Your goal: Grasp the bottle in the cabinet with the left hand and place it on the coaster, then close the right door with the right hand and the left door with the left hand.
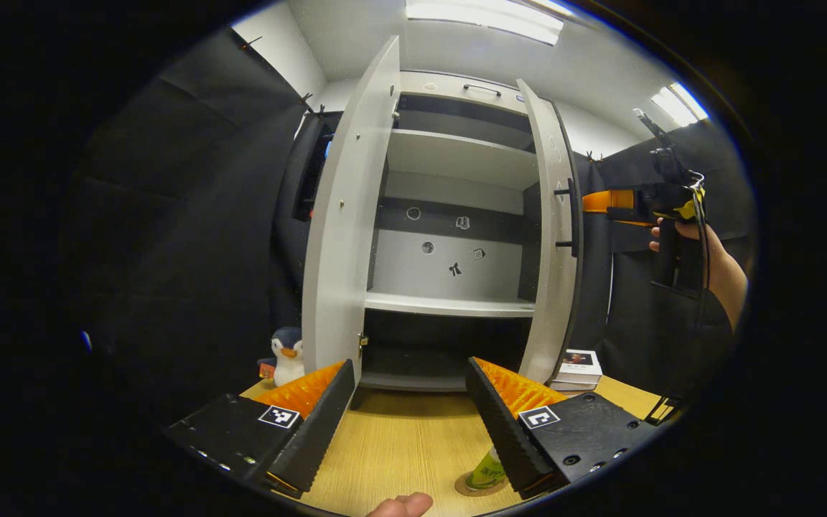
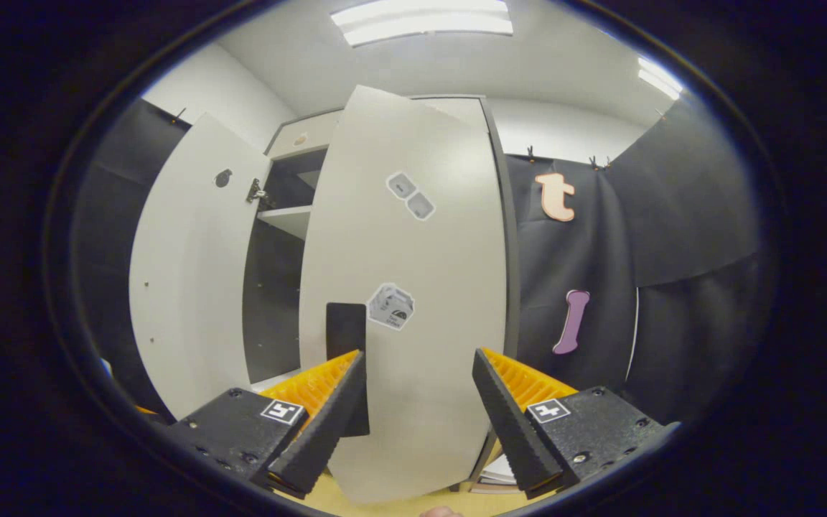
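The grey cabinet (image 1: 456, 179) stands with both doors swung out and its shelves bare. A green bottle (image 1: 487, 470) rests on a round coaster (image 1: 472, 490) on the table, half hidden behind one finger of my left gripper (image 1: 410, 362), which is open and holds nothing. In the left gripper view the right gripper (image 1: 604, 203), held by a hand (image 1: 701, 248), hovers just outside the right door (image 1: 553, 237) near its black handle (image 1: 568, 215). In the right gripper view my right gripper (image 2: 419, 353) is open, close to the right door's outer face (image 2: 421, 287) and its handle (image 2: 346, 330). The left door (image 2: 184, 287) stands wide.
A wooden table (image 1: 399, 438) runs under the cabinet. A penguin plush (image 1: 288, 355) sits left of the left door (image 1: 345, 215), and stacked books (image 1: 577, 368) lie right of the right door. A fingertip (image 1: 403, 505) shows at the table's near edge.
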The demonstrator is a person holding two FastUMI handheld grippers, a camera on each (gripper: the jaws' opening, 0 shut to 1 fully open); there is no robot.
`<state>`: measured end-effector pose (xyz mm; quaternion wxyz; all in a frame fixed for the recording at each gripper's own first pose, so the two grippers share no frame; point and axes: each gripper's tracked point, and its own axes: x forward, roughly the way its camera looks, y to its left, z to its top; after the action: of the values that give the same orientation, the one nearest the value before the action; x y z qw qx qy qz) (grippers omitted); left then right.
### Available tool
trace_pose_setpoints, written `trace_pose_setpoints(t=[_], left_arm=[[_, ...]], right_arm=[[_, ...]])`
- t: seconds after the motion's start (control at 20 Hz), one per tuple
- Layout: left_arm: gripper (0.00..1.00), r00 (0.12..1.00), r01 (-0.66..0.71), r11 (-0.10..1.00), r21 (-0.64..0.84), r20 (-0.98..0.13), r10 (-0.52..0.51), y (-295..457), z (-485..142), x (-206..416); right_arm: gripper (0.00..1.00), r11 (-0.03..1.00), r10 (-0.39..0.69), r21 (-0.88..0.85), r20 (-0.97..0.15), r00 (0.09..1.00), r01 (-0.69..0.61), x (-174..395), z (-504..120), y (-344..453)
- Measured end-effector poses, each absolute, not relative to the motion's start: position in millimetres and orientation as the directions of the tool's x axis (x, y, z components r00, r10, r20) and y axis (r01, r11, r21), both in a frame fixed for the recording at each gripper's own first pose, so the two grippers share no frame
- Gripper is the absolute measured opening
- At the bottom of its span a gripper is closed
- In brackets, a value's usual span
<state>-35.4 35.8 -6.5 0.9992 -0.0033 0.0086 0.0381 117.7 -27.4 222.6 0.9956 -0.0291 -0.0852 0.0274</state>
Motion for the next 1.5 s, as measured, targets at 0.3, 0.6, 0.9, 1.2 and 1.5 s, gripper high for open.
trace_pose_setpoints(t=[0.3,0.6,0.9,1.2,1.5], left_arm=[[1.0,0.996,-0.09,0.996,-0.013,-0.015,0.09,40,-4,-39],[0.95,0.999,-0.043,0.999,0.005,-0.018,0.043,29,0,-26],[1.0,1.0,-0.008,1.0,0.018,-0.009,0.009,14,4,-17],[0.95,1.0,0.018,1.0,0.013,-0.015,-0.017,3,2,-14],[0.95,0.999,-0.015,1.0,-0.01,0.031,0.015,12,21,-17]], right_arm=[[0.98,0.995,0.068,-0.09,0.179,0.981,-0.053,81,215,-27],[0.98,0.997,0.042,-0.073,0.162,0.986,-0.031,37,160,-36],[0.98,0.998,-0.053,-0.039,0.111,0.992,0.058,6,96,-51],[0.98,0.994,-0.102,0.028,0.027,0.994,0.101,-11,28,-53],[0.98,0.997,-0.073,0.035,0.002,0.997,0.073,-9,18,-47]])
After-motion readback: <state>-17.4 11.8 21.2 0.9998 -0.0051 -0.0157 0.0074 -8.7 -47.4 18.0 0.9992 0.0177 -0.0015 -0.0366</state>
